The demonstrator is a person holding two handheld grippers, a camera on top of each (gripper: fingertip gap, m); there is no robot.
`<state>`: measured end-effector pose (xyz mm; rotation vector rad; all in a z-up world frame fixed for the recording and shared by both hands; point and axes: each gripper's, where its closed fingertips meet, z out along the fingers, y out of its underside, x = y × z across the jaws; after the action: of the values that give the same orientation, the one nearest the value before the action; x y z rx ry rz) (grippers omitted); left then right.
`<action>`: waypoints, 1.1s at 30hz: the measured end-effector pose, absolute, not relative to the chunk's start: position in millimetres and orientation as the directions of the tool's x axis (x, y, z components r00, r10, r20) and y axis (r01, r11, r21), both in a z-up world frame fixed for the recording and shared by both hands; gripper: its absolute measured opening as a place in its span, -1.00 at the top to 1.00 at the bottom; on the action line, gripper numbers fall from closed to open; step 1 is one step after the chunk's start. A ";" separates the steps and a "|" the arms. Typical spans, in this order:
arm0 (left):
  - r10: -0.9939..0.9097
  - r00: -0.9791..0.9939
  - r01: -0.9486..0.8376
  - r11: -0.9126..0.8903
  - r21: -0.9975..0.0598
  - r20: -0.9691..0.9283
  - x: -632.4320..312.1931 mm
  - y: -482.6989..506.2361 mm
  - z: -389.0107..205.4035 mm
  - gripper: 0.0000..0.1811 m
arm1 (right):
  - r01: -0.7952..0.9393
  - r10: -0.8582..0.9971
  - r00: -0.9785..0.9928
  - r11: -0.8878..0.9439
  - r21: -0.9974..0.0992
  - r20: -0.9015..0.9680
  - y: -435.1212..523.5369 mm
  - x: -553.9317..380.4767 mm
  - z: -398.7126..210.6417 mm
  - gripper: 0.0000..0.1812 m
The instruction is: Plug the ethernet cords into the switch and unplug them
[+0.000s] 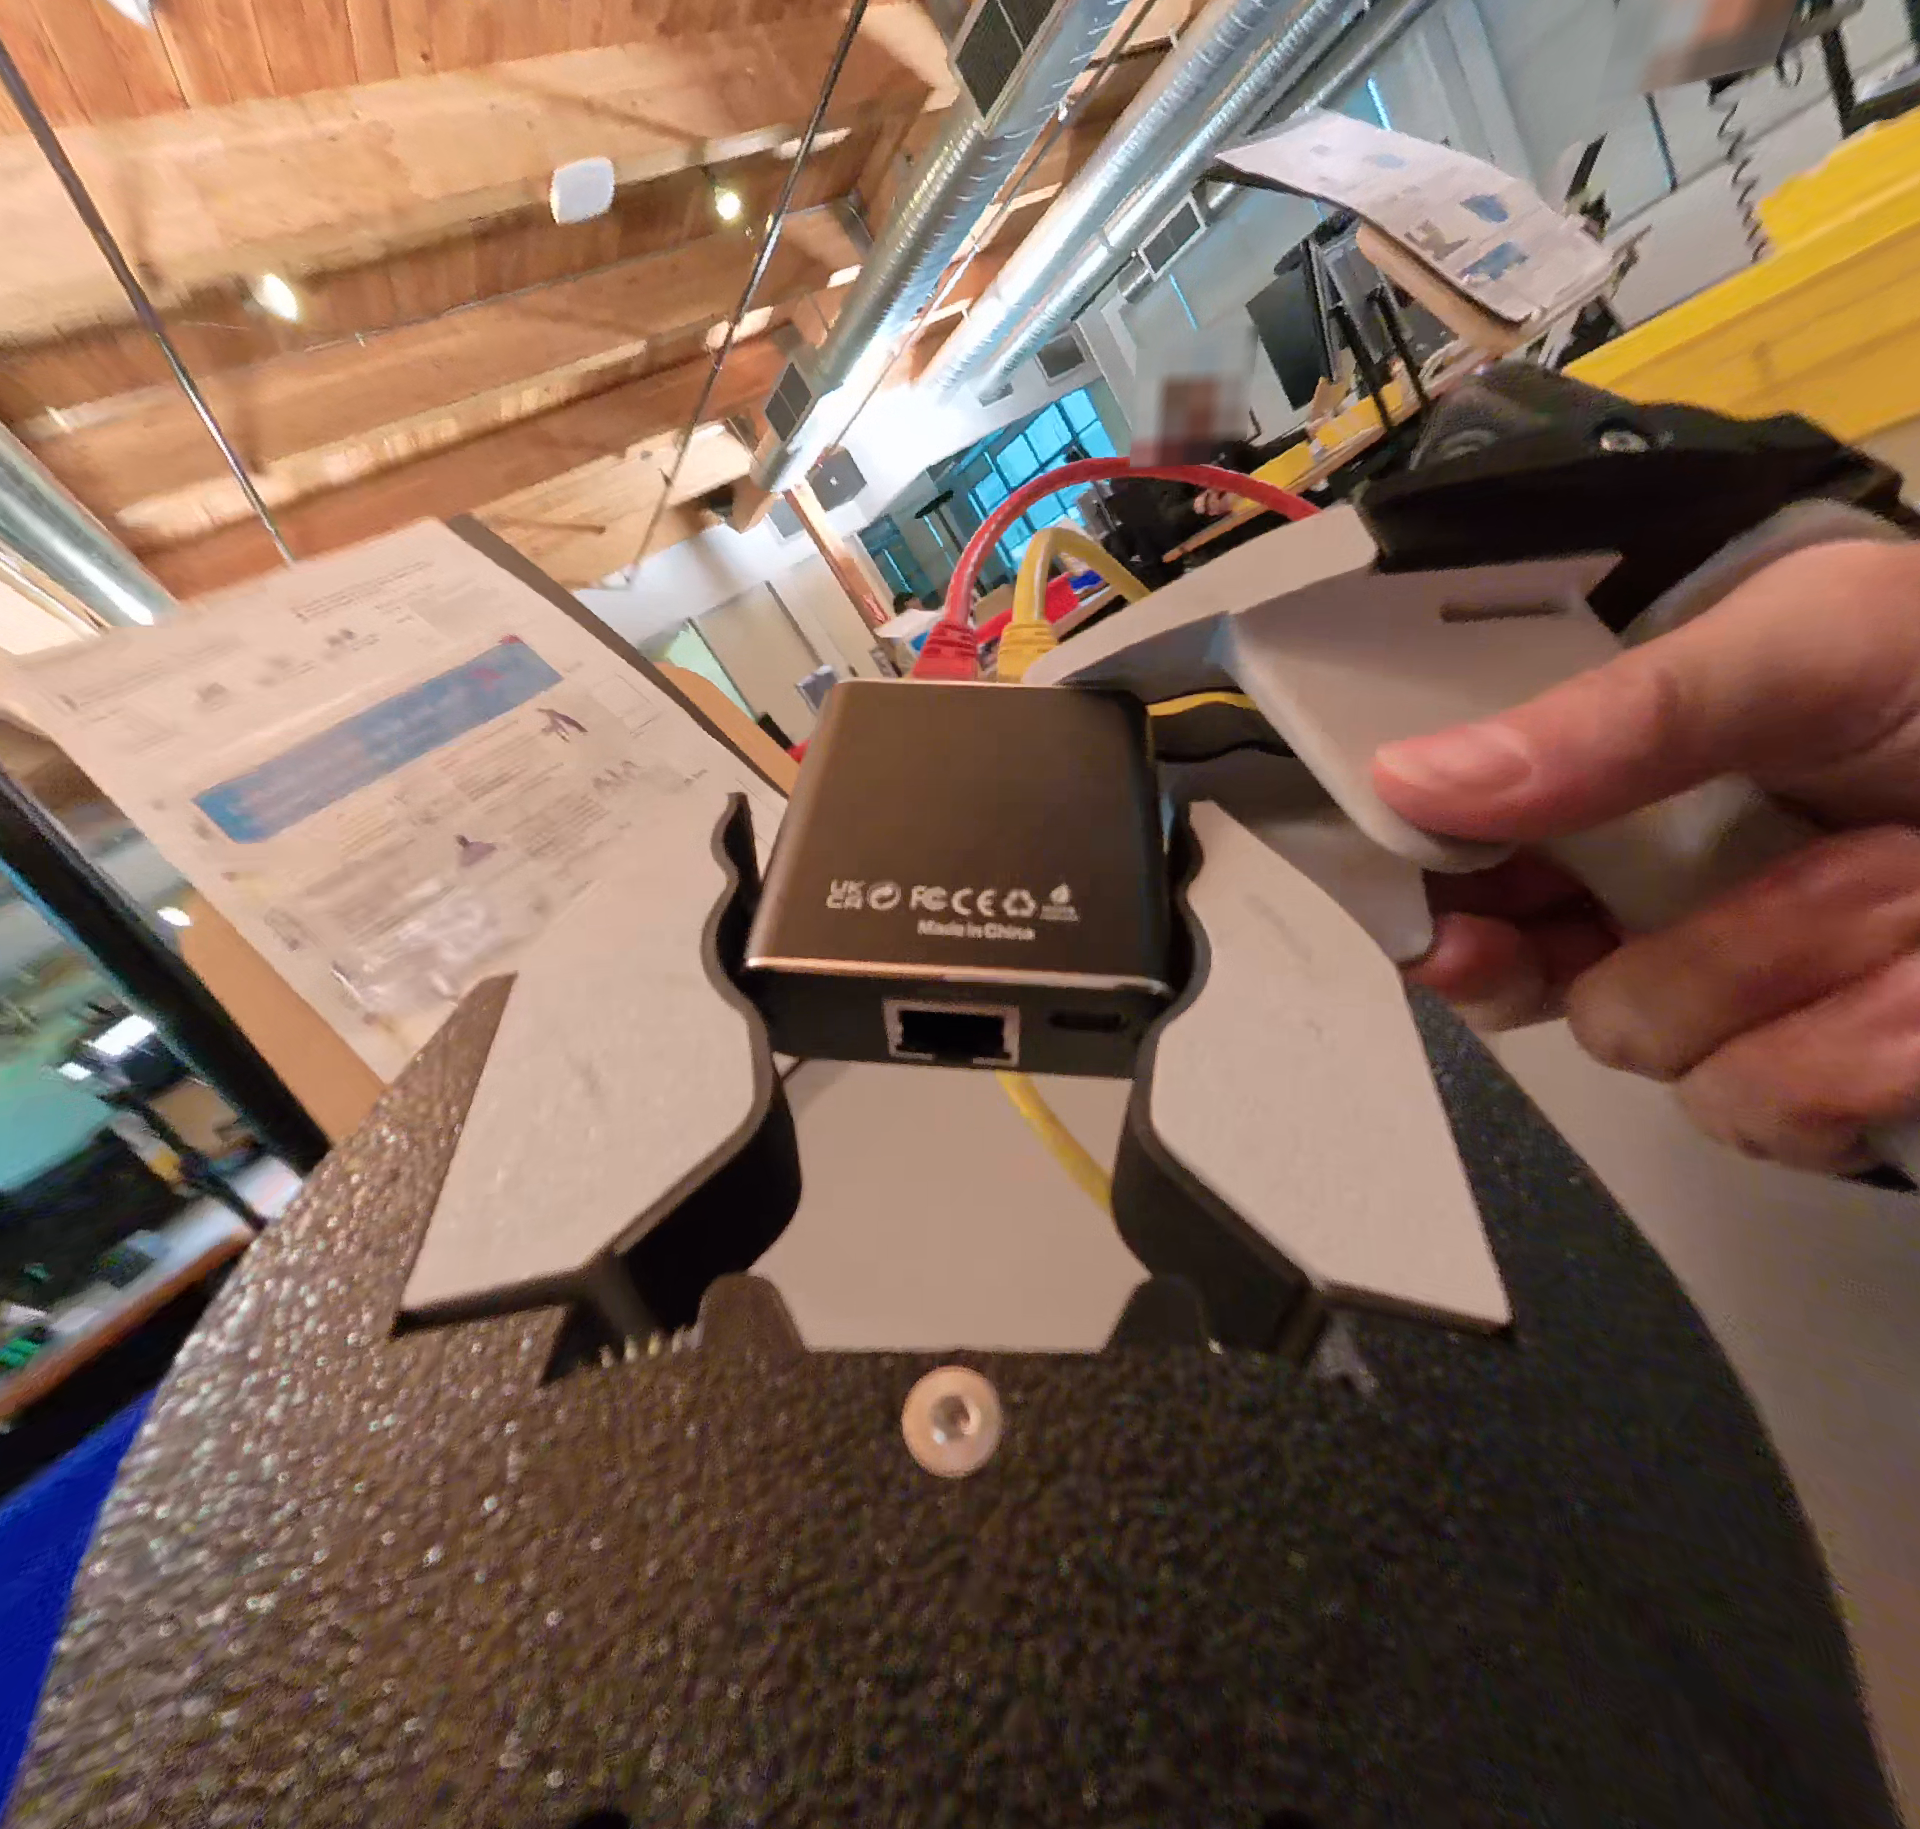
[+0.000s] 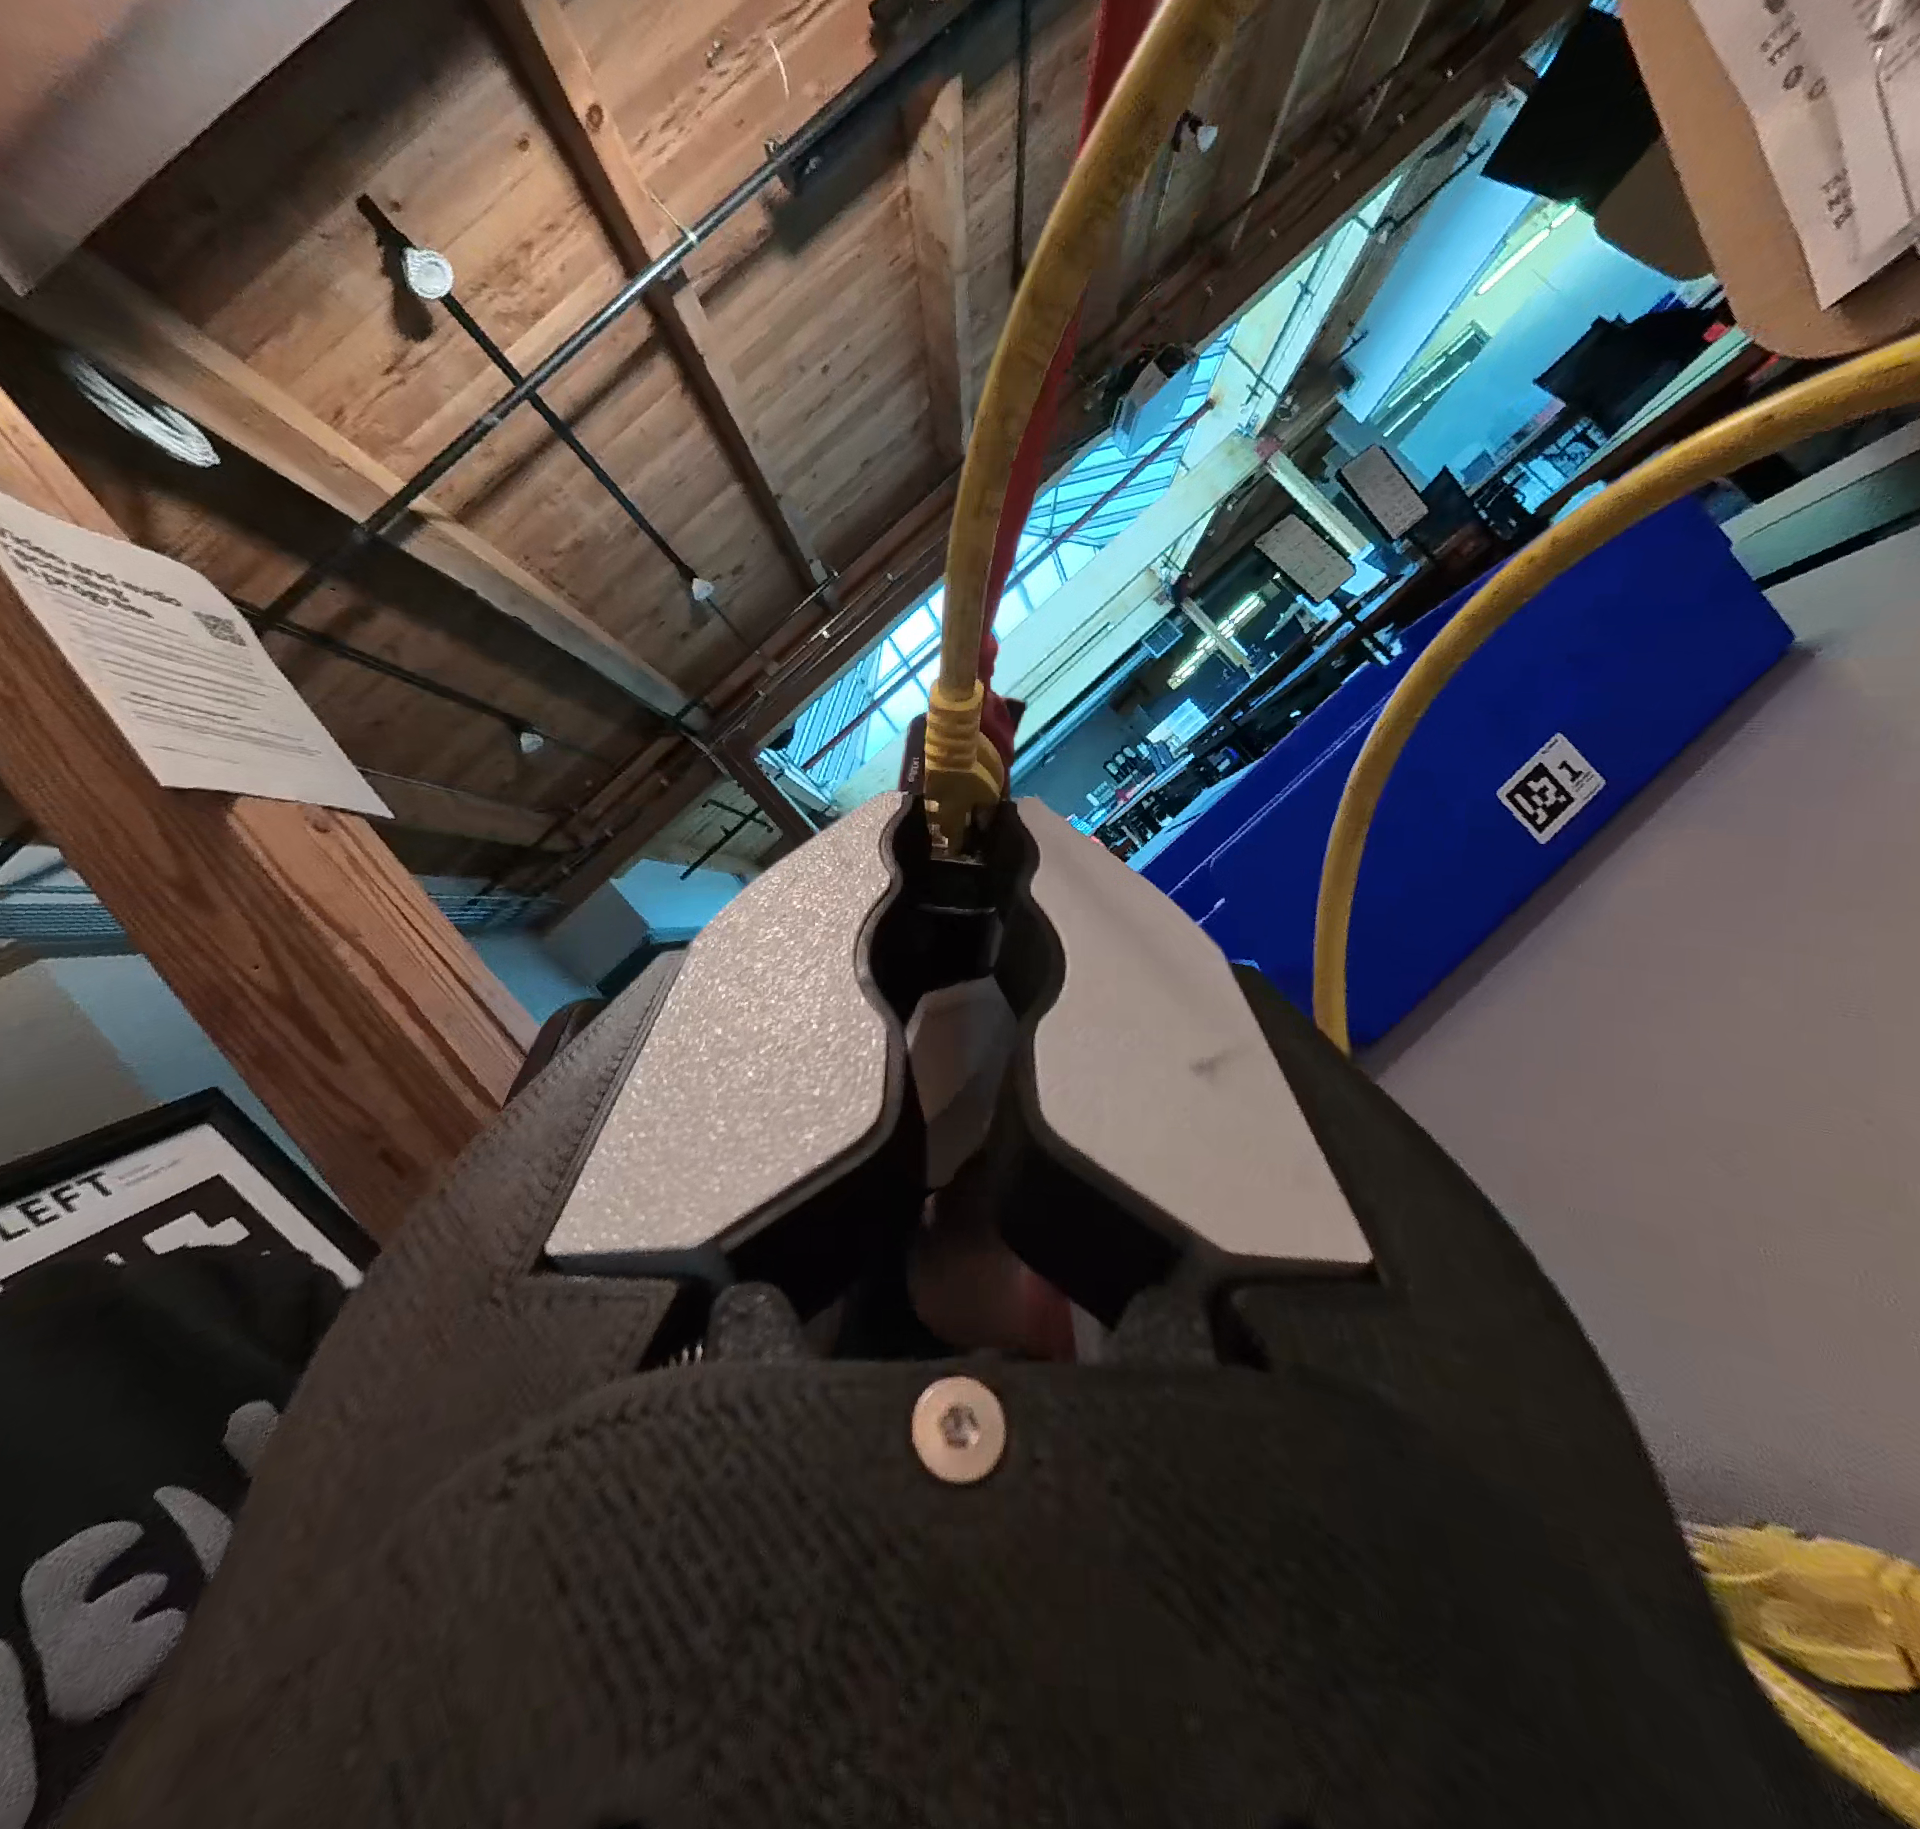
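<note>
Two cords, red (image 1: 961, 574) & yellow (image 1: 1029, 584), in 1 switch (image 1: 961, 823).

Right hand-held gripper (image 2: 961, 844) tight around yellow ethernet cord's plug (image 2: 954, 777), by blue bin (image 2: 1507, 782).

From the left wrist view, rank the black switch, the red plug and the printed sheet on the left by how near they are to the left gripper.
1. Black switch: clamped between the left gripper fingers.
2. Red plug: seated in the switch's far edge.
3. Printed sheet: beyond, on the left.
</note>
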<state>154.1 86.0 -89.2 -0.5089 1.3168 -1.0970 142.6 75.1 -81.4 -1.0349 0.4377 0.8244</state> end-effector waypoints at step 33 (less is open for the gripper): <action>-0.842 -0.091 0.276 0.491 -0.826 -0.531 160.1 90.1 -102.7 0.18 | -0.893 0.428 0.450 0.230 -0.388 -0.784 79.0 153.0 -96.0 0.86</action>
<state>160.1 90.1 -102.7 -0.5490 1.3520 -1.0164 153.0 79.0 -96.0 -0.9424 0.5958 0.9858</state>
